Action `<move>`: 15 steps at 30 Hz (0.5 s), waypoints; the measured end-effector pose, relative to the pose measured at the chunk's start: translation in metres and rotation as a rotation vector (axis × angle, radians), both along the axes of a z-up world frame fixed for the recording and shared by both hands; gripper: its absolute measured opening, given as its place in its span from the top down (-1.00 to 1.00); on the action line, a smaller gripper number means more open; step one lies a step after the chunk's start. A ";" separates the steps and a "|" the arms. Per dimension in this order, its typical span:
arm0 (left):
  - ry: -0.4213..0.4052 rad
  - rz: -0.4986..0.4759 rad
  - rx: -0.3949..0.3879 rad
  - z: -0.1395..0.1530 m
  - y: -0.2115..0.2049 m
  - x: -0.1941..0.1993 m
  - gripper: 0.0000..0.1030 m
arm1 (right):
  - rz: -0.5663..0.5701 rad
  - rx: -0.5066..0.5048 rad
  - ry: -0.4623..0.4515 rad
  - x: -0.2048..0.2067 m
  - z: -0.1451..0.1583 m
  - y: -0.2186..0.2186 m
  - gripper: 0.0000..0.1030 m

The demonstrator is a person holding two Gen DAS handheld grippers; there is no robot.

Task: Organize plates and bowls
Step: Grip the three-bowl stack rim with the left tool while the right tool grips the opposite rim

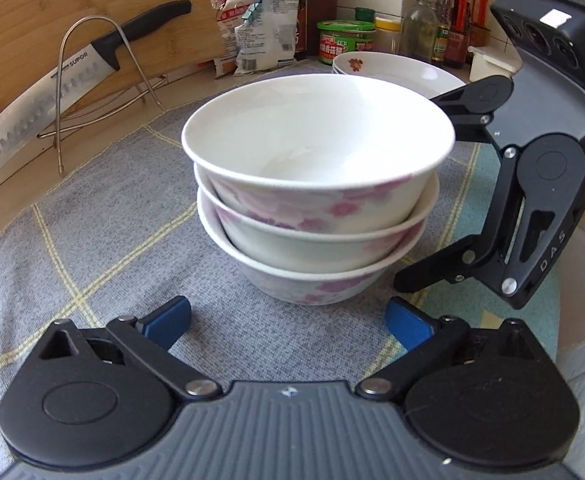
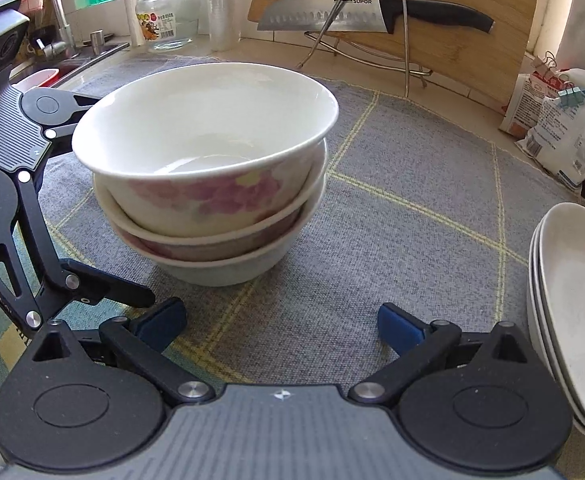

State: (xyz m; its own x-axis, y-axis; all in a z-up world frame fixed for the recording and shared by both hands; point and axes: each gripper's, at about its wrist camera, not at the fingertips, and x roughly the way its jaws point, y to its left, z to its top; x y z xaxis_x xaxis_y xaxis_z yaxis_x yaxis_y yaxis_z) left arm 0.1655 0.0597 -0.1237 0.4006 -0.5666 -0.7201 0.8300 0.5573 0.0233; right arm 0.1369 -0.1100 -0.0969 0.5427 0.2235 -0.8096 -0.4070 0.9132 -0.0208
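Both my claws spread, empty: left gripper, right gripper. Three-bowl stack centre frame on grey mat.

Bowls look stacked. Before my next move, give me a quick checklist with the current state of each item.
1. Bowl stack of three nested on the cloth: ok.
2. Top bowl sits level: not ok, slightly tilted.
3. Left gripper jaws wide, nothing between them: ok.
4. Right gripper jaws open and empty: ok.
5. Plate stack apart from the bowls: ok.
6. Knife racked by the cutting board, away from both grippers: ok.
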 end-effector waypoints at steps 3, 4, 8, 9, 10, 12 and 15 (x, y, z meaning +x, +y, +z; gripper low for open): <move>-0.005 0.013 -0.007 -0.001 0.000 -0.001 -1.00 | 0.044 -0.003 0.004 0.003 0.001 -0.002 -1.00; -0.006 0.018 -0.006 0.000 -0.001 -0.002 -1.00 | 0.067 -0.003 0.005 0.005 0.001 -0.002 -1.00; 0.017 0.016 0.023 0.002 -0.004 0.002 -1.00 | 0.170 -0.005 0.014 0.012 0.003 -0.004 -1.00; 0.021 0.008 0.031 0.002 -0.005 0.003 -1.00 | 0.202 -0.008 0.011 0.013 0.003 -0.004 -1.00; 0.026 -0.004 0.037 0.002 -0.005 0.005 -1.00 | 0.235 -0.008 0.008 0.015 0.003 -0.004 -1.00; 0.031 -0.025 0.046 0.003 -0.005 0.008 -0.97 | 0.290 -0.002 0.020 0.021 0.004 -0.004 -1.00; 0.032 -0.067 0.049 0.006 -0.004 0.013 -0.93 | 0.368 -0.018 0.006 0.026 0.009 -0.001 -1.00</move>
